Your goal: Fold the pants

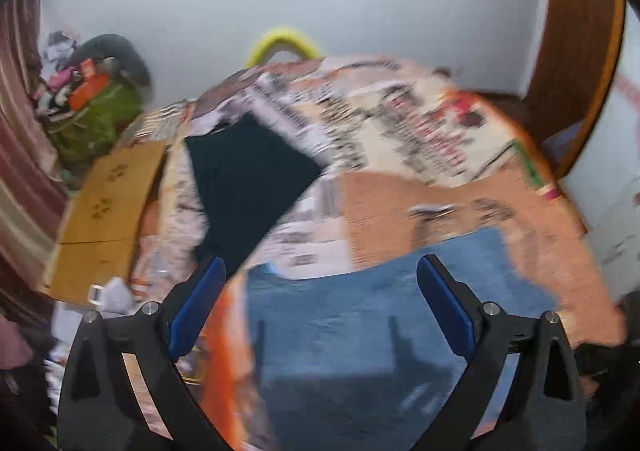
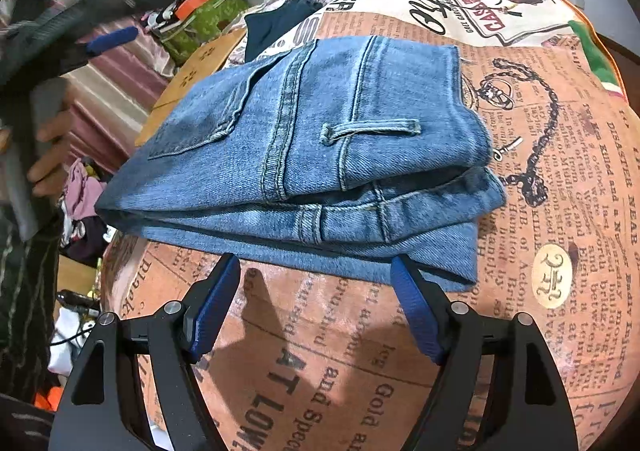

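On bedspread (image 2: 560,179), jeans (image 2: 304,155) sit folded: thick, floppy denim, prob heavy. Your L gripper (image 1: 320,283) & R gripper (image 2: 316,279) gape, empty; grab near edge stack.

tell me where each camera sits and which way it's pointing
Left wrist: sits on the left hand-held gripper, angled down over the folded jeans toward the dark garment and wall; only its open fingers show.
Right wrist: sits on the right hand-held gripper, angled down at the jeans' near edge on the printed bedspread; its open fingers show, plus a hand at left.
Shared: jeans, dark garment, bedspread.
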{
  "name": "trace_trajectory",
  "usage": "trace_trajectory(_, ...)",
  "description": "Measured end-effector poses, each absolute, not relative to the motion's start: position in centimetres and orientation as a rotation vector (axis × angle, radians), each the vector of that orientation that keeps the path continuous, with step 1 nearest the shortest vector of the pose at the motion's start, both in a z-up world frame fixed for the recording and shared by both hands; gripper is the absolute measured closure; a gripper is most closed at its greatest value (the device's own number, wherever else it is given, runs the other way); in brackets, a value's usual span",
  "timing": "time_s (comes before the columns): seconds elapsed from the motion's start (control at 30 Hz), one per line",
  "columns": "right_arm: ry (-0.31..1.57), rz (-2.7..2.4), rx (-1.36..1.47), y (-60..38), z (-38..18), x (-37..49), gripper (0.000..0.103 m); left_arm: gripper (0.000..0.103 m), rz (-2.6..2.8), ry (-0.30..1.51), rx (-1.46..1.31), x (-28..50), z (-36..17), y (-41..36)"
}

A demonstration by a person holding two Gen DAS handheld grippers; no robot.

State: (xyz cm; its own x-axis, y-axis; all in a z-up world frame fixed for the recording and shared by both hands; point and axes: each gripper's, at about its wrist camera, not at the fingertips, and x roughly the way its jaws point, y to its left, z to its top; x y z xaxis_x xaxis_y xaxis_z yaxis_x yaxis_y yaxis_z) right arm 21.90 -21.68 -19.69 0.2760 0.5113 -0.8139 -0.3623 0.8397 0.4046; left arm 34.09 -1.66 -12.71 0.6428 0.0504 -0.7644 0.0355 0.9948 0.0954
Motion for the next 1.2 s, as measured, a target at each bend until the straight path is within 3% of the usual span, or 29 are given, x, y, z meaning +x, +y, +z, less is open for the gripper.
trace_trajectory(0.33,1.172,0.575,0.102,-20.4,-19.9,23.4,0.026,0.006,0.140,1.137,0.199,41.4,-22.8,5.1)
trace_trajectory(0.43,1.172,0.573,0.102,-20.1,-19.9,24.3,0.026,0.000,0.084,1.179,0.217,41.4,-25.3,6.2)
trace_trajectory(0.77,1.111,0.543,0.073,-19.0,-19.4,27.3,0.026,0.000,0.012,1.197,0.232,34.0,-25.3,9.3)
trace_trajectory(1.2,1.082,0.479,0.047,-23.5,-17.7,24.3,0.026,0.000,-0.118,1.198,-0.061,24.3,-22.4,8.8)
